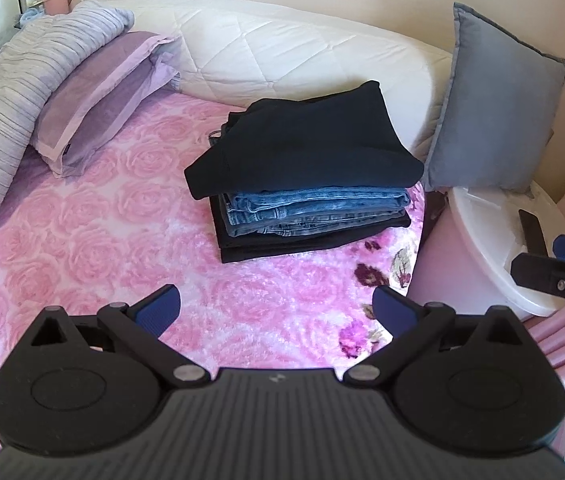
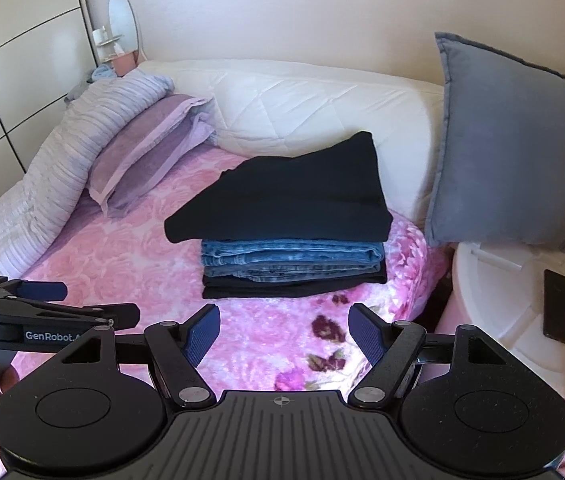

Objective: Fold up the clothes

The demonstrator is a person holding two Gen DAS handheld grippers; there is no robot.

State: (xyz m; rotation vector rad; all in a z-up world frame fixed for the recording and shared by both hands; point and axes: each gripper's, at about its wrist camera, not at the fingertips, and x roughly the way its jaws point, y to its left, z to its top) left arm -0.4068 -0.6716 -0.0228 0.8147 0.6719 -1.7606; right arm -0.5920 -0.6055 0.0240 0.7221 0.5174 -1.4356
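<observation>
Both grippers are hovering over the near edge of the bed (image 1: 94,216), pointing down and in toward the stack (image 1: 302,172). Left gripper (image 1: 276,308) is sitting with jaws spread, nothing between them. Right gripper (image 2: 284,330) is the same, spread and empty.

The stack is lying straight ahead of both tools, toward the far right corner of the bed, just short of the white headboard (image 1: 282,48) and near the grey cushion (image 1: 498,120). Its long axis is running left-right across both views. In the right wrist view it is sitting nearly centred; in the left one it is off to the right, so I'd judge the right gripper to be lined up better.

Looks: black top (image 2: 282,196) on top, slightly overhanging the folded jeans (image 2: 294,258), another black piece (image 2: 294,286) at the bottom. Edges are lining up fairly square. No loose garment is showing on the bed, so I'd judge folding nearly done.
</observation>
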